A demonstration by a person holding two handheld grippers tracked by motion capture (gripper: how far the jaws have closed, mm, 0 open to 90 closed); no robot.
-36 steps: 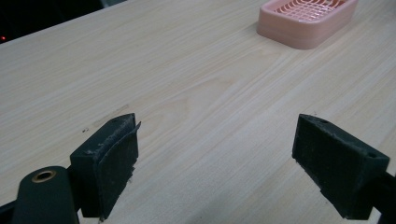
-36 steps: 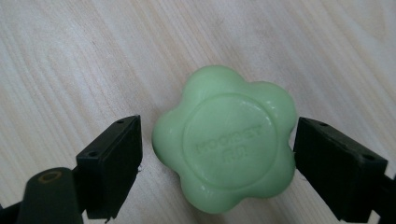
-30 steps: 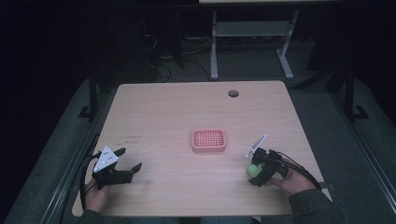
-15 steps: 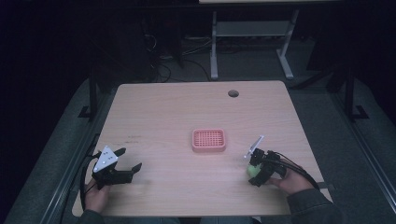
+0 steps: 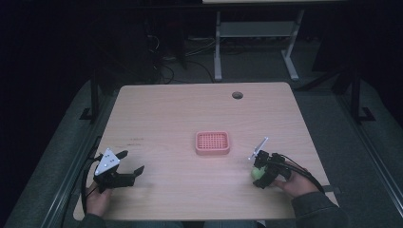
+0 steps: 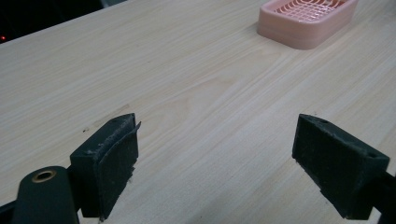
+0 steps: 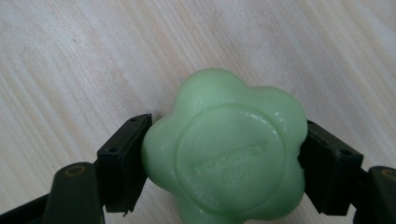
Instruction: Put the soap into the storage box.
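A light green flower-shaped soap bar (image 7: 229,149) sits squeezed between the two black jaws of my right gripper (image 7: 224,163), which is shut on it just above the wooden table. In the high view that soap (image 5: 259,173) and the right gripper (image 5: 261,175) are near the table's front right. A pink slotted soap dish (image 5: 213,142) lies at the table's middle, and it appears in the left gripper view as the pink soap dish (image 6: 308,21) at the upper right. My left gripper (image 5: 129,164) rests at the front left, open, with bare table between its jaws (image 6: 215,154).
The light wooden table (image 5: 180,114) has a round cable hole (image 5: 237,95) near its far edge. Beyond the table stand a white desk frame (image 5: 256,42) and floor cables in the dark. A hand holds each gripper at the near edge.
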